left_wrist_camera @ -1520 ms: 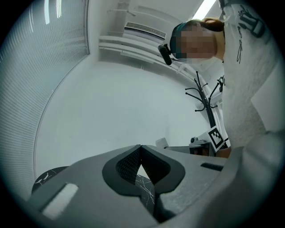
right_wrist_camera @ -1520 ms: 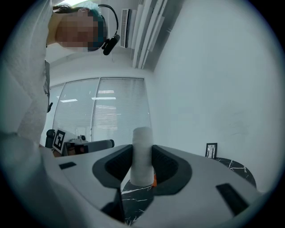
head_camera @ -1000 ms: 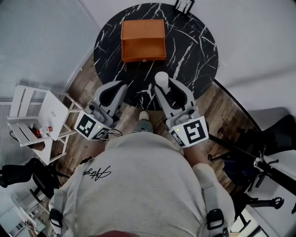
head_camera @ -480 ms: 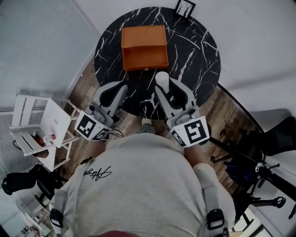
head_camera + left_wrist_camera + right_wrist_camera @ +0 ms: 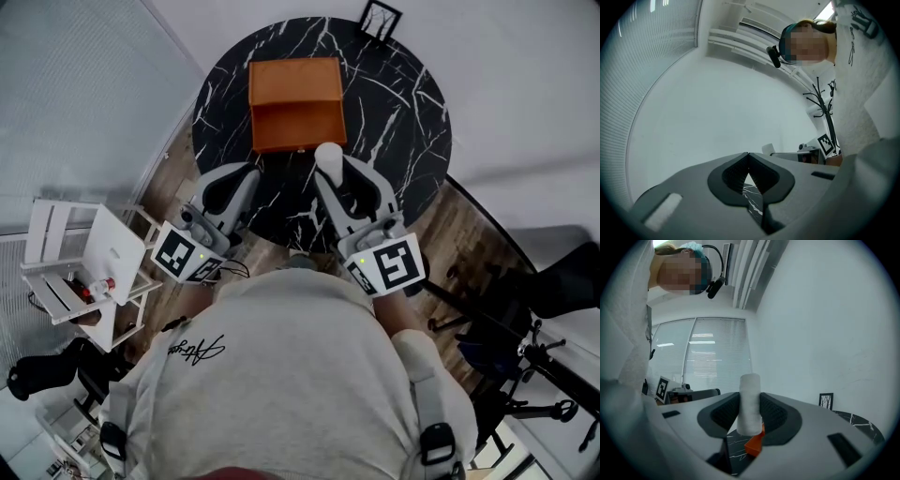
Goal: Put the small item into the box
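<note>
The carry is under way and the drop is not yet done. The right claw (image 5: 337,176) is clamped on the small item (image 5: 750,401), a white cylinder held upright between its pads. It hangs over the near part of the black marble worktop (image 5: 398,103), just short of the orange box (image 5: 294,127), which looks open. The left claw (image 5: 748,157) has its tips together with nothing in them. What is left, I judge: reach over the box, lower and let go.
</note>
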`<act>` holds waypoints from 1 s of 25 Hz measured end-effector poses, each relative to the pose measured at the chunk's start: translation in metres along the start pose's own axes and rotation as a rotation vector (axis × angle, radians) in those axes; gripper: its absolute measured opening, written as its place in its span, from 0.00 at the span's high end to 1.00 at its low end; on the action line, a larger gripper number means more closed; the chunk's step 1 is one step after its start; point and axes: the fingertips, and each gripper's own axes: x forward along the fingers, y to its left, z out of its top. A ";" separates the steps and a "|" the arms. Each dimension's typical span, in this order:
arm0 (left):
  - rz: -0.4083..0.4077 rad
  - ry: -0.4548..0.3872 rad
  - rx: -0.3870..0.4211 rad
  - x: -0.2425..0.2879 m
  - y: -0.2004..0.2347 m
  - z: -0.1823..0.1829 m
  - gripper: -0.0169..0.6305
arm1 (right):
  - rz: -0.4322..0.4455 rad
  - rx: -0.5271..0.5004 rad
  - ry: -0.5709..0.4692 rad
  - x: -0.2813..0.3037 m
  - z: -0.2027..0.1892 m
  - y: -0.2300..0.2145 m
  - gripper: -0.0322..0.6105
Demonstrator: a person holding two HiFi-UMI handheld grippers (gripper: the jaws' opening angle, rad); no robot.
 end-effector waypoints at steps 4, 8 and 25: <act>-0.005 0.001 0.001 0.003 0.003 0.000 0.97 | 0.000 0.002 0.002 0.006 -0.001 -0.003 0.74; -0.002 -0.002 0.003 0.004 0.005 0.003 0.97 | -0.002 0.004 0.003 0.008 -0.001 -0.003 0.74; 0.066 -0.026 0.019 0.013 -0.004 0.009 0.97 | 0.054 -0.080 0.030 0.000 -0.001 -0.017 0.74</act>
